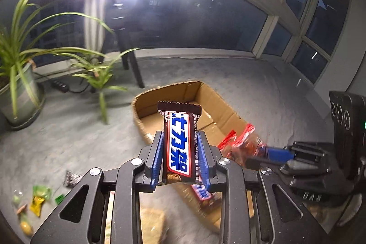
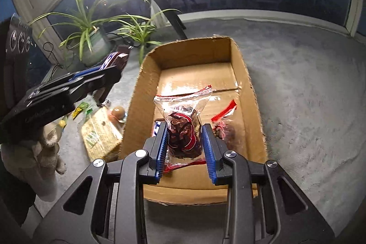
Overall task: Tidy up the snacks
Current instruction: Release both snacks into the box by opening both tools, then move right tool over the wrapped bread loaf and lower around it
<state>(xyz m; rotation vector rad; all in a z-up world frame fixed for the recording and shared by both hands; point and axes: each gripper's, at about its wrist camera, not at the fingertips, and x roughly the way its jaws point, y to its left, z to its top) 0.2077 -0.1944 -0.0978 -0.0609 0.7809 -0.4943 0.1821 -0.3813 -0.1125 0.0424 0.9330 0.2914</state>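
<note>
My left gripper (image 1: 180, 141) is shut on a brown chocolate bar (image 1: 179, 141) with a blue and white label, held upright above the near left side of an open cardboard box (image 1: 148, 104). My right gripper (image 2: 185, 132) is shut on a clear snack bag with red trim (image 2: 183, 127), held over the box (image 2: 141, 93). Inside the box lie another red-trimmed bag (image 2: 225, 125) and another chocolate bar (image 1: 201, 192). The right gripper with its bag (image 1: 240, 145) shows at the right of the left wrist view. The left gripper (image 2: 98, 74) shows at the left of the right wrist view.
Loose snacks lie on the grey carpet left of the box: small green and yellow packets (image 1: 39, 198), a cracker pack (image 2: 100, 136) and a round brown item (image 2: 117, 112). Potted plants (image 1: 20, 74) and a dark stand leg (image 1: 133, 70) are beyond, by the windows.
</note>
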